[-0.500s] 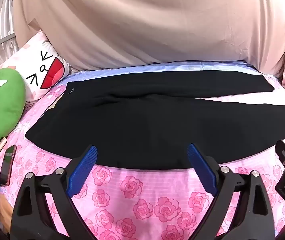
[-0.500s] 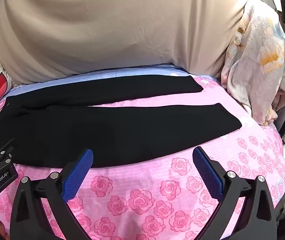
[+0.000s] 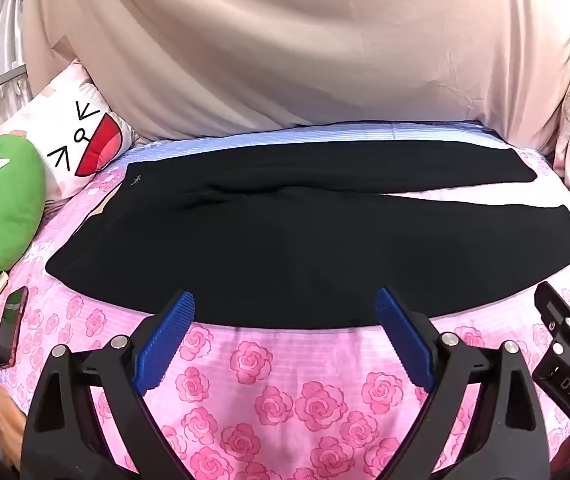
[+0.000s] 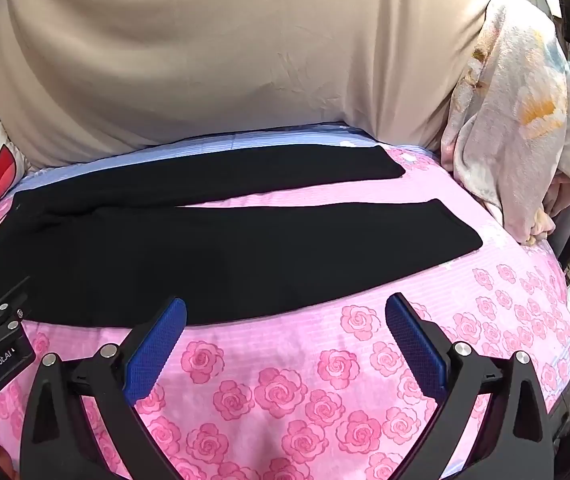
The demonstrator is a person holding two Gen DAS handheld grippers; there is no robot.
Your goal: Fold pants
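Item: black pants, laid flat and unfolded across the rose-print bedsheet, waist toward the cartoon pillow, legs parted in a narrow V toward the floral blanket.

Left gripper: jaws spread wide, nothing held, poised at the near hem.

Right gripper: likewise wide and empty.

Risks judged: sheet may be pinched together with the cloth; only one layer may be caught; uneven lifting would skew the fold. The phone near the edge could be knocked.
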